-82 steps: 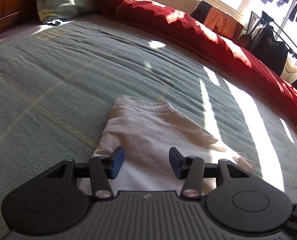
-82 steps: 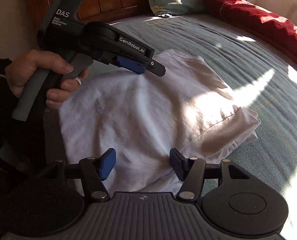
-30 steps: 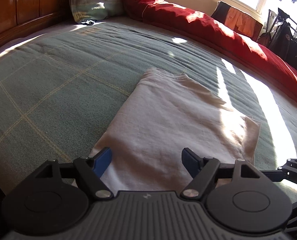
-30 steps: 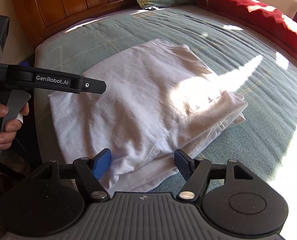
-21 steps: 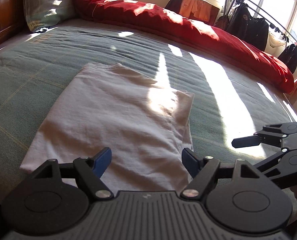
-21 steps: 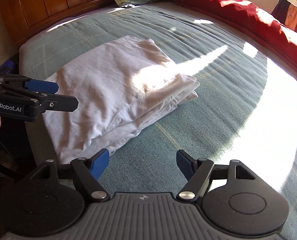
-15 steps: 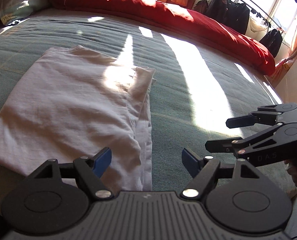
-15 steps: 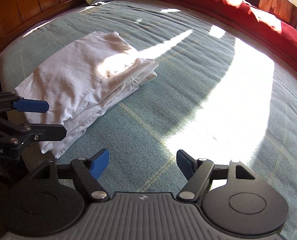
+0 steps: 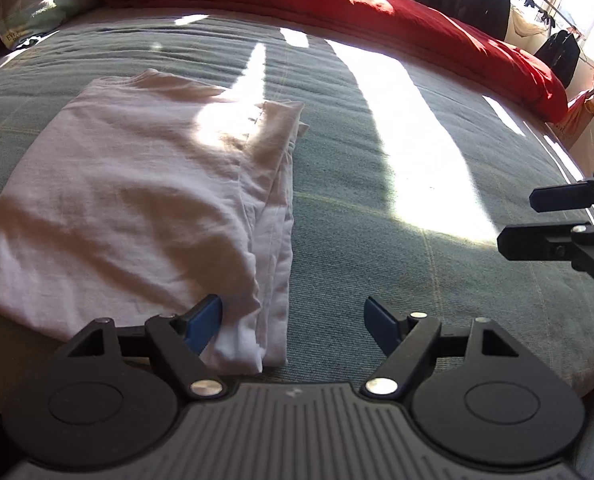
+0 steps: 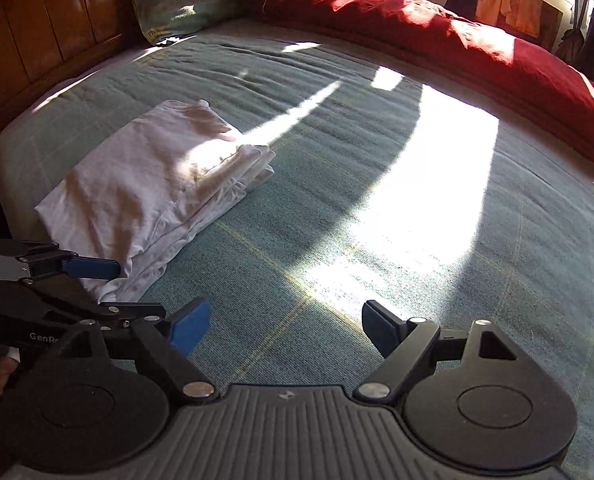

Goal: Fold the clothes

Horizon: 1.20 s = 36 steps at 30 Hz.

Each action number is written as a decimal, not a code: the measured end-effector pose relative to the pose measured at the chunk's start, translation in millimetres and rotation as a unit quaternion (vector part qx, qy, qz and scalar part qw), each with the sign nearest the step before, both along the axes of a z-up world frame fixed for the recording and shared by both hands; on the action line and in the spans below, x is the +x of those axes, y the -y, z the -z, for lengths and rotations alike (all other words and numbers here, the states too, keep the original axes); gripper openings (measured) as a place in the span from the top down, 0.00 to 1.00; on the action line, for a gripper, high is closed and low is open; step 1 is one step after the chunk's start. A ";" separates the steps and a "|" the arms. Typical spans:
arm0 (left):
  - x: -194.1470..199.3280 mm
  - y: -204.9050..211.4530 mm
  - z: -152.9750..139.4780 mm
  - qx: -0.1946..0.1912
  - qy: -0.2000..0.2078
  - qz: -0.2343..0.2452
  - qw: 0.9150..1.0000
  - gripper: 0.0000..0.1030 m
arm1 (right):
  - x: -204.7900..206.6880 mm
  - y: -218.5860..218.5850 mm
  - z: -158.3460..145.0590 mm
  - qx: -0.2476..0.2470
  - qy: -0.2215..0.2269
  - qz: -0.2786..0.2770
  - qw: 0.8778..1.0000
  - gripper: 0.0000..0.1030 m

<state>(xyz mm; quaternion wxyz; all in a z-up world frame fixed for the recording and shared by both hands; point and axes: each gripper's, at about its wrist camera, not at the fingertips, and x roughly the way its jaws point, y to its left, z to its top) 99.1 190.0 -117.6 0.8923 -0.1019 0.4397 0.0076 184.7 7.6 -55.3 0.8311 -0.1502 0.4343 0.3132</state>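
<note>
Moved: both grippers swung off the folded white cotton shirt [image 9: 137, 208] toward bare green blanket [image 10: 377, 240]
Left gripper [image 9: 293, 320]: spread, shirt corner by its left pad
Right gripper [image 10: 285, 322]: opening, nothing between

Both wrist views angled down over the bed [image 9: 377, 128], close above it; shared: folded white shirt [image 9: 129, 208], red duvet [image 10: 417, 28] far.

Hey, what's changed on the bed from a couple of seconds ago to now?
Both grippers have pulled away from the folded white shirt toward its right. The left gripper now hangs over the shirt's right edge, jaws open. The right gripper is over bare green bedspread, jaws opening, nothing between them. The shirt stayed folded in place; red duvet and pillow unchanged.
</note>
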 end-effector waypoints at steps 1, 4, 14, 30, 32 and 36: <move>-3.6 1.7 -5.6 0.014 0.008 0.000 1.000 0.24 | -1.6 2.7 -2.5 0.002 0.002 0.002 1.000 0.14; -18.3 8.5 -34.3 0.054 0.049 -0.003 0.997 0.23 | -4.3 11.1 -9.6 0.009 0.006 0.012 1.000 0.10; -53.7 57.8 -105.4 0.086 0.161 0.035 0.983 0.03 | -29.6 49.2 -29.6 0.034 0.020 0.040 0.998 0.00; -62.8 110.8 -124.8 0.064 0.129 0.000 0.990 0.02 | -67.5 125.7 -28.1 0.087 -0.019 0.081 0.993 0.00; -63.1 119.3 -124.3 0.064 0.120 0.004 0.991 0.02 | -70.6 134.7 -28.5 0.095 -0.021 0.088 0.991 0.00; -59.3 135.4 -122.1 0.062 0.091 -0.005 0.994 0.02 | -76.8 148.6 -27.1 0.102 -0.034 0.101 0.989 0.00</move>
